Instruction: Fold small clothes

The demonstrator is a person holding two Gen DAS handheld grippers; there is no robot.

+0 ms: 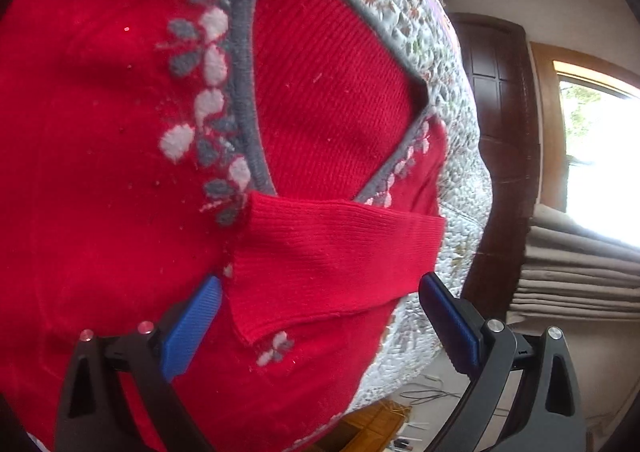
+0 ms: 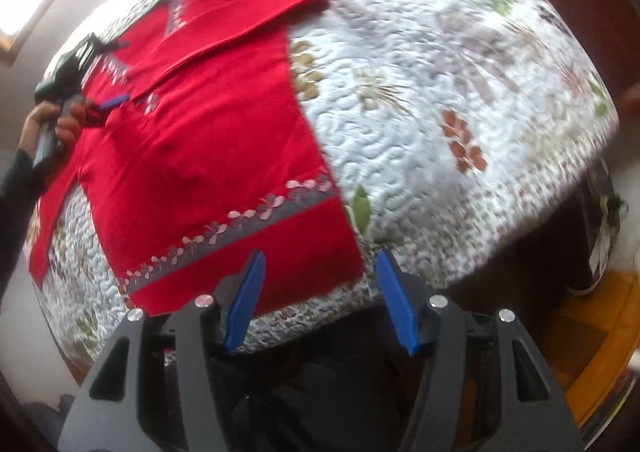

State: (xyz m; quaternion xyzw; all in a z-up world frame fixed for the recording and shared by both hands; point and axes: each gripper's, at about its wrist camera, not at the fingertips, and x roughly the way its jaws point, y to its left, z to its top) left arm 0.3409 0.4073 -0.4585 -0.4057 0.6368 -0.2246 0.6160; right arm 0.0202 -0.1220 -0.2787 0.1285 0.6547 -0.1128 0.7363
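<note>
Two blue fingers (image 1: pixel 192 326) of the left tool (image 1: pixel 320 316) stand wide apart just above one red sweater (image 1: pixel 100 172), gripping nothing. One sleeve (image 1: pixel 340 260) lies folded across the sweater's chest, its cuff between the fingers, below the grey-edged V collar (image 1: pixel 244 64). White and grey flowers run along the collar.

Seen from the right wrist, the single sweater (image 2: pixel 200 156) lies flat on the bed's quilt (image 2: pixel 440 92), toward the left half, with one grey flowered band (image 2: pixel 248 228) near its hem. The second sleeve (image 2: pixel 52 220) trails off to the left over the quilt. The right tool (image 2: pixel 320 300) is open too, empty, hovering at the hem's near corner by the bed's edge. One hand (image 2: pixel 52 120) in a dark cuff holds the left tool (image 2: pixel 116 100) at the far end of the sweater.

One dark wooden door (image 1: pixel 496 156) and one bright window (image 1: pixel 600 156) stand beyond the bed.
</note>
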